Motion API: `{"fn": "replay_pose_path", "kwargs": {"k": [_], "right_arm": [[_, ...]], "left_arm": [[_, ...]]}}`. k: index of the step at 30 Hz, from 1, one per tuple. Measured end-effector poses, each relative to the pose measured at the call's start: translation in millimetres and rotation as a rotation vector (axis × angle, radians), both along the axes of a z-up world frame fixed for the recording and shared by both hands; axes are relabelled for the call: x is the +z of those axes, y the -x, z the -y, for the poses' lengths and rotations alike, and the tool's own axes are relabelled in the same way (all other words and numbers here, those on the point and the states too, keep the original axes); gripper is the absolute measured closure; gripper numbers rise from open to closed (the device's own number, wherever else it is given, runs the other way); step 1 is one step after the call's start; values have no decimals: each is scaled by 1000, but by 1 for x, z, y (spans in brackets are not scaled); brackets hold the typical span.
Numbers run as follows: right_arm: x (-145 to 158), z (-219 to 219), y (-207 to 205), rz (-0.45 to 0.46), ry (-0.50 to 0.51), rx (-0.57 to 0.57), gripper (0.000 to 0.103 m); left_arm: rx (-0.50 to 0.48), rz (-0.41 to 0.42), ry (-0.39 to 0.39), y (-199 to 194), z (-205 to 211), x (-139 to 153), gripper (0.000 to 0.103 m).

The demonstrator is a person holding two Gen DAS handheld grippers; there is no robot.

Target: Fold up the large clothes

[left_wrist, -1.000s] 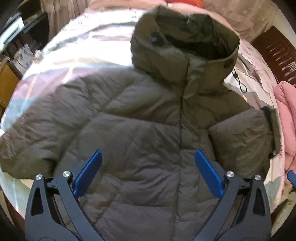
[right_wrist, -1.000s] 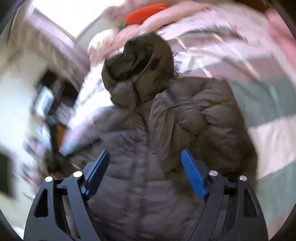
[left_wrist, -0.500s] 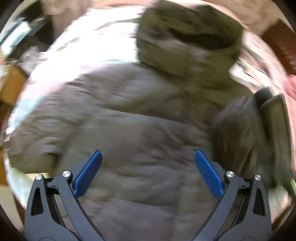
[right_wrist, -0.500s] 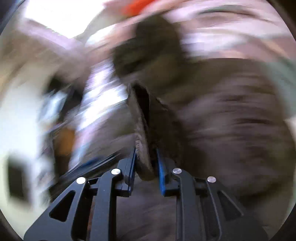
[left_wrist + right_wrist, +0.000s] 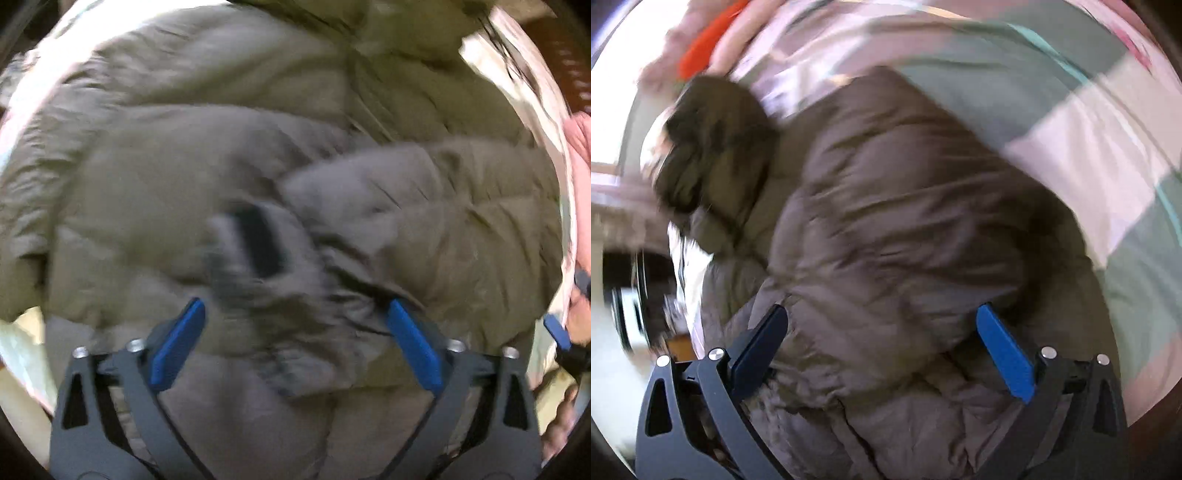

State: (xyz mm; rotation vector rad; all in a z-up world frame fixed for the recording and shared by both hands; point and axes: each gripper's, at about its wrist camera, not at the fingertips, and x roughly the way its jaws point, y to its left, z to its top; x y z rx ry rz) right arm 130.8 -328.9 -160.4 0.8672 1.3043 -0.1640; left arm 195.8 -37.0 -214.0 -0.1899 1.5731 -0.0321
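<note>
Since half a second before, the right gripper (image 5: 882, 350) had let go of the sleeve (image 5: 424, 206), which now lay folded across the chest of the olive puffer jacket (image 5: 192, 147) spread on the striped bedsheet (image 5: 1071, 122). Both grippers hovered with fingers spread, holding nothing. Sleeve-folding seemed half done; next, the left gripper (image 5: 291, 347) probably needed the other sleeve.

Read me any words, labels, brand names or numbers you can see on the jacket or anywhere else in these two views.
None can be read. The puffer jacket shows no visible label or print, and the striped bedsheet has no lettering. Both views are motion-blurred, so any small text would be lost.
</note>
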Motion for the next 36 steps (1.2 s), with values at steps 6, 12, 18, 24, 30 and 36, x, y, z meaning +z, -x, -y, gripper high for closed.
{"fn": "replay_pose_path", "kwargs": {"k": [6, 12, 18, 24, 30, 36], "right_arm": [[0, 24, -7, 128, 58, -54, 1], [-30, -6, -35, 145, 77, 170, 1], [-81, 40, -33, -67, 99, -27, 55], [-40, 59, -24, 96, 66, -153, 43], [-70, 10, -55, -95, 300, 138, 22], [-33, -7, -57, 3, 375, 122, 21]], "left_arm": [[29, 235, 46, -18, 13, 21, 91], [-48, 454, -69, -22, 38, 57, 89], [-24, 313, -58, -31, 27, 17, 86], [-57, 319, -106, -30, 35, 12, 85], [-13, 289, -140, -31, 27, 14, 44], [82, 387, -151, -27, 3, 52, 12]]}}
